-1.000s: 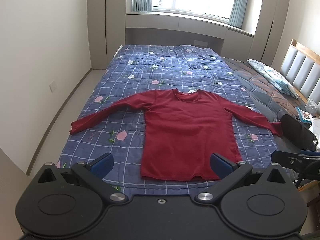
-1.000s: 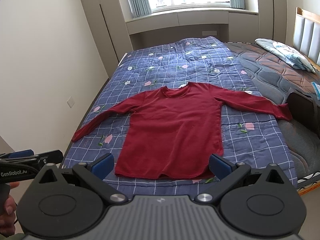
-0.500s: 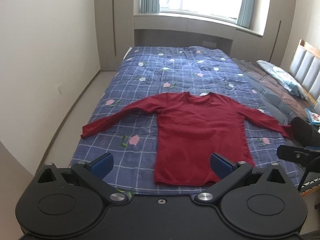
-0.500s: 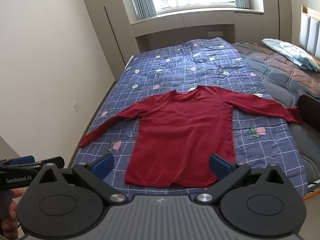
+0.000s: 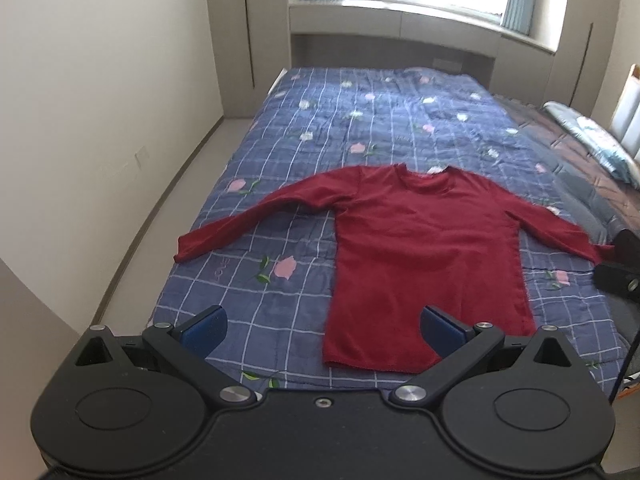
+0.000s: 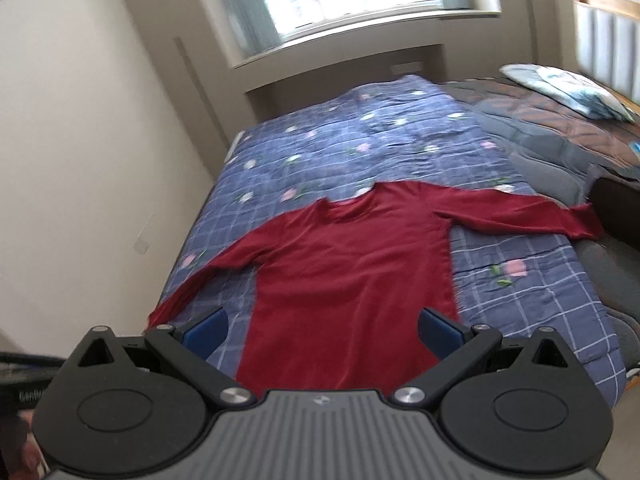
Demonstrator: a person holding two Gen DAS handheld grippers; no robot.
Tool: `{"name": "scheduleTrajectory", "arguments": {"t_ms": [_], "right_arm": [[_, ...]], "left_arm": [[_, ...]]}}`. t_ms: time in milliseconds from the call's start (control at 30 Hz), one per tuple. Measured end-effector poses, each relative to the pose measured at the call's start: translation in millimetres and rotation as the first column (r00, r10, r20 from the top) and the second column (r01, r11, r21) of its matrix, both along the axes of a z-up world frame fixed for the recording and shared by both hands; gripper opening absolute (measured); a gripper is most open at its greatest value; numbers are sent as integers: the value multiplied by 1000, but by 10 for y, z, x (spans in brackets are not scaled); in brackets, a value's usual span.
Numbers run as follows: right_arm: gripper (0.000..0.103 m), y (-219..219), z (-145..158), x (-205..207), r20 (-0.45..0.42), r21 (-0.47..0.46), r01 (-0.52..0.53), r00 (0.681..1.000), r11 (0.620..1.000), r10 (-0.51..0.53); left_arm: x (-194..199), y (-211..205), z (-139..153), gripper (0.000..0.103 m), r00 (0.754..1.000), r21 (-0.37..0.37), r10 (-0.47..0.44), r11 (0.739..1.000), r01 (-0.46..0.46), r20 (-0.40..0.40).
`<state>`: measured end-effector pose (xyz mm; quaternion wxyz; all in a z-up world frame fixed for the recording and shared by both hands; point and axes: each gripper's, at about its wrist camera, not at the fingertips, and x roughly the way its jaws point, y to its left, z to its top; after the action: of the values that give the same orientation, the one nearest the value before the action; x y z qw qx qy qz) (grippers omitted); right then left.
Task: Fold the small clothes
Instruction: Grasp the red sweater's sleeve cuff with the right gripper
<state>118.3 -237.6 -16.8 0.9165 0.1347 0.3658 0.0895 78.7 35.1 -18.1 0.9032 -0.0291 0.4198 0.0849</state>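
A dark red long-sleeved shirt (image 5: pixel 428 256) lies flat and face up on the blue checked quilt (image 5: pixel 360 128), sleeves spread out to both sides, hem nearest me. It also shows in the right wrist view (image 6: pixel 352 276). My left gripper (image 5: pixel 322 330) is open and empty, held above the near edge of the bed, left of the hem. My right gripper (image 6: pixel 322 330) is open and empty, held above the lower part of the shirt. The right gripper's tip (image 5: pixel 618 282) shows at the right edge of the left wrist view.
The bed runs away toward a window ledge (image 5: pixel 400 24). A cream wall (image 5: pixel 100 120) and a strip of floor (image 5: pixel 132 268) lie on the left. A grey and brown mattress cover (image 6: pixel 560 140) with a pillow (image 6: pixel 568 88) lies on the right, by a headboard (image 6: pixel 608 24).
Both grippers have shifted left and forward toward the bed. The right wrist view has tilted and closed in on the shirt's body. Both stay open. The shirt has not moved.
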Motion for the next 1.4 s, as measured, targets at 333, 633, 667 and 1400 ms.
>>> {"name": "scheduleTrajectory", "arguments": {"t_ms": [333,633,667,1400], "right_arm": [[103,-1078,-397,789,-68,-27,279,958,960,-280],[103,-2335,-1104,1741,-134,-75,451,879,889,-457],[103,-2459,-1199,1830,-140,-79,466,870,881,-473],[103,-4074,-3148,2832,-239,-115,667,701,737,-672]], "left_arm": [[909,-334,-251,102,989,5,98,995,-98,-111],[2194,-1152,-729,102,986,-8,70,997,-72,-153],[2338,-1261,-799,102,986,-10,63,998,-65,-153],[2335,-2900,-2698,102,910,60,-140,982,177,-391]]}}
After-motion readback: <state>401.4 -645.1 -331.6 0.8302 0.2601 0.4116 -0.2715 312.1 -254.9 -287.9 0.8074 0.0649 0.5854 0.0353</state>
